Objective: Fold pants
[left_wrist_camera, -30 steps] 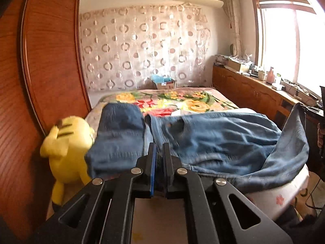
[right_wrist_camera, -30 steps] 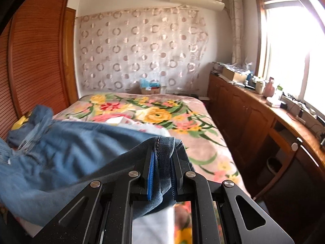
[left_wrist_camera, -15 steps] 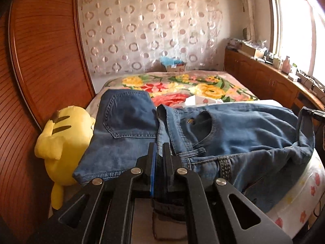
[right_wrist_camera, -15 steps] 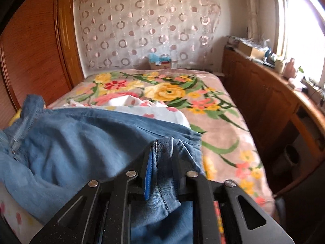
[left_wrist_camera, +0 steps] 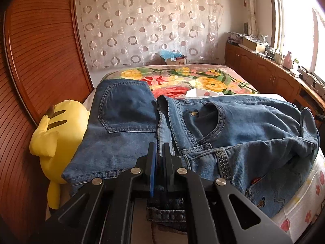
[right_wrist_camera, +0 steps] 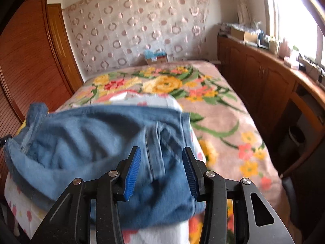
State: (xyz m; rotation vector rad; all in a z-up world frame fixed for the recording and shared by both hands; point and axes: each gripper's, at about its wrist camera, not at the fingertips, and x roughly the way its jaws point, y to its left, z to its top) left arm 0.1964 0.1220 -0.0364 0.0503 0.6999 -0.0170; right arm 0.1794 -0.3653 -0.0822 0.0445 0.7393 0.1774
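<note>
Blue jeans lie across the near end of a bed covered by a floral blanket, with the front pocket and waistband facing up in the left wrist view. A second denim piece with a back pocket lies flat just left of them, touching; cannot tell if it is a separate pair. The left gripper has its fingers pressed nearly together, pinching a fold of the jeans' waistband; denim hangs down between the arms below the tips. The right gripper has its fingers spread wide, blue ribbed pads on either side of a jeans seam, not touching the cloth as far as visible. In the right wrist view the jeans look motion-blurred, bunched over a white sheet with small flowers at the bed's near edge. A yellow plush toy sits at the left side, between the denim and a wooden wardrobe. A patterned curtain hangs on the far wall, a small box sits beyond the bed's far end, wooden cabinets run under the window on the right.
</note>
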